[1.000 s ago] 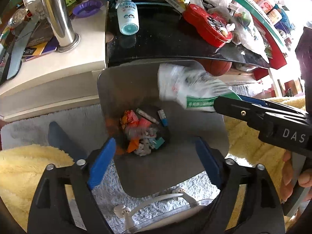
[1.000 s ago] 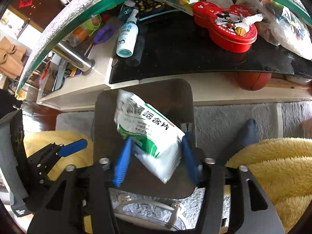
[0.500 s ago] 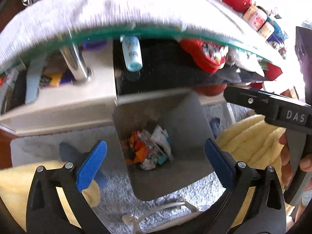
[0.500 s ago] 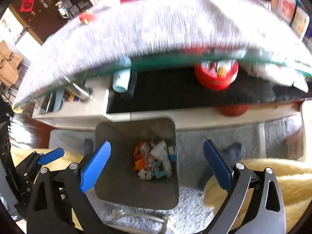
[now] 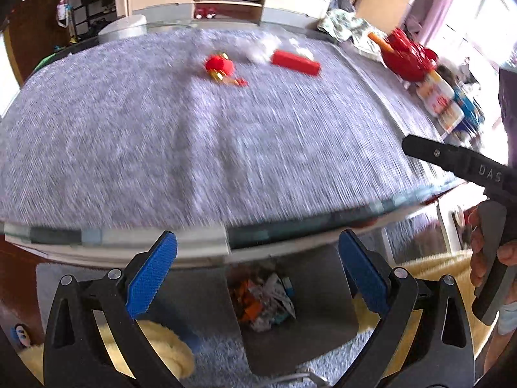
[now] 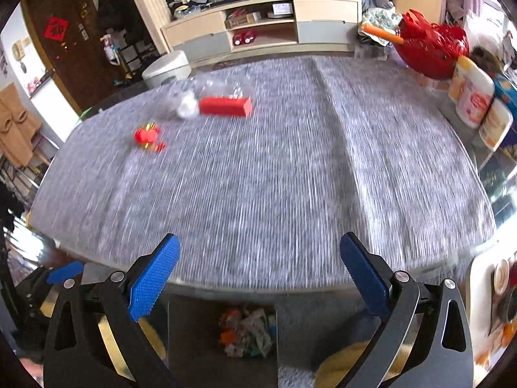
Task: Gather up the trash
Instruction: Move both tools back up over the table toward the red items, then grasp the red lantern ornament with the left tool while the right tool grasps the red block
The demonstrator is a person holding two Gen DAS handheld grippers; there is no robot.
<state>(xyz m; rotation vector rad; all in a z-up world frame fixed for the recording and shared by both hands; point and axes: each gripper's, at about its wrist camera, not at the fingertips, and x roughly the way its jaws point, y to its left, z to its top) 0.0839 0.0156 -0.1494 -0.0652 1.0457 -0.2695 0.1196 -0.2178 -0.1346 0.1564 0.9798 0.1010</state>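
Note:
My left gripper [image 5: 257,274] and right gripper [image 6: 258,274] are both open and empty, held above the near table edge. Below them stands a grey trash bin [image 5: 326,333] holding colourful wrappers [image 5: 263,300]; it also shows in the right wrist view [image 6: 194,339]. On the far part of the grey table cloth [image 5: 194,148] lie a red box [image 5: 295,62], a small red and gold ornament [image 5: 219,66] and a crumpled clear plastic wrapper [image 6: 190,100]. The box [image 6: 225,106] and ornament [image 6: 147,135] also show in the right wrist view.
A red basket [image 6: 431,47] and several containers [image 6: 475,97] stand at the table's right edge. A cabinet [image 6: 258,29] lines the far wall. Yellow fluffy fabric [image 5: 161,349] lies on the floor beside the bin. The right gripper's body [image 5: 468,168] shows at the right.
The right gripper let the white and green packet go into the bin and opened. Both grippers then rose from the bin to above the table top.

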